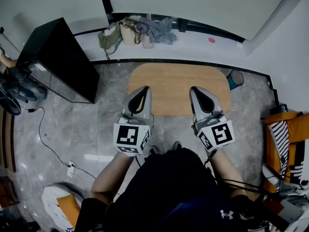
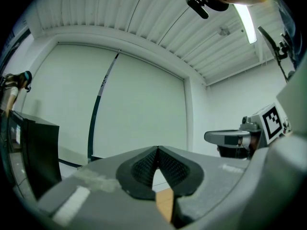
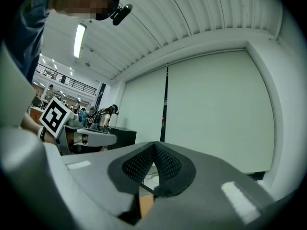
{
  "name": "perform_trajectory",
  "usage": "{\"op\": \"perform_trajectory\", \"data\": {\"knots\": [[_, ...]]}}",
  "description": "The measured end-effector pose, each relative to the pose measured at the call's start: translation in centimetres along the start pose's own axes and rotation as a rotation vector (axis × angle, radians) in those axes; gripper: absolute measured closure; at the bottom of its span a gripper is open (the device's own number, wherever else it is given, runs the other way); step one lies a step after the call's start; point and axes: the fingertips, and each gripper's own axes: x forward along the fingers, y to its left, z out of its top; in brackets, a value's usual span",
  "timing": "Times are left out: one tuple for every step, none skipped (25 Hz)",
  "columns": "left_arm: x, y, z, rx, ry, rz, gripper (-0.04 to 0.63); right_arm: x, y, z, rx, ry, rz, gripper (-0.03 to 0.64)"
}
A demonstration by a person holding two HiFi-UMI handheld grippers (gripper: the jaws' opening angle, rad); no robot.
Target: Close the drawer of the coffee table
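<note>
Near the picture's centre, we hold the left gripper (image 1: 143, 89) and right gripper (image 1: 195, 90), jaws pinched together and empty, over the coffee table (image 1: 176, 79).

Person wore a dark navy short-sleeved top (image 1: 169, 187) with a small white logo (image 1: 225, 214), left gripper (image 1: 144, 89) and right gripper (image 1: 195, 89) were smooth grey shells with black ribbed pads (image 2: 141, 169), each bore a white marker cube (image 1: 129, 138) printed with black squares, thin black cables (image 1: 241, 182) trailed behind the right one.

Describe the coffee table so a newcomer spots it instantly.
On the grey stone floor, just before the white ledge, sits the coffee table. It alone has a light-wood top with rounded corners; the cabinet to its left is black.
</note>
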Motion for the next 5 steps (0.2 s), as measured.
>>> {"op": "perform_trajectory", "data": {"knots": [[-0.01,-0.1,-0.13,-0.001,0.002,0.0,0.594,-0.16,-0.12,-0.01,0.0,0.0,-0.003,0.615],[-0.02,-0.2,-0.24,-0.002,0.005,-0.001,0.594,-0.31,-0.21,-0.02,0.0,0.0,-0.006,0.615],[-0.04,-0.3,-0.35,-0.003,0.007,-0.001,0.594,-0.45,-0.27,-0.04,0.0,0.0,-0.007,0.615],[-0.06,-0.41,-0.45,-0.004,0.009,-0.001,0.594,-0.6,-0.32,-0.07,-0.001,0.0,-0.008,0.616],[-0.08,-0.51,-0.54,-0.004,0.01,-0.001,0.594,-0.75,-0.37,-0.1,-0.001,0.0,-0.009,0.615]]}}
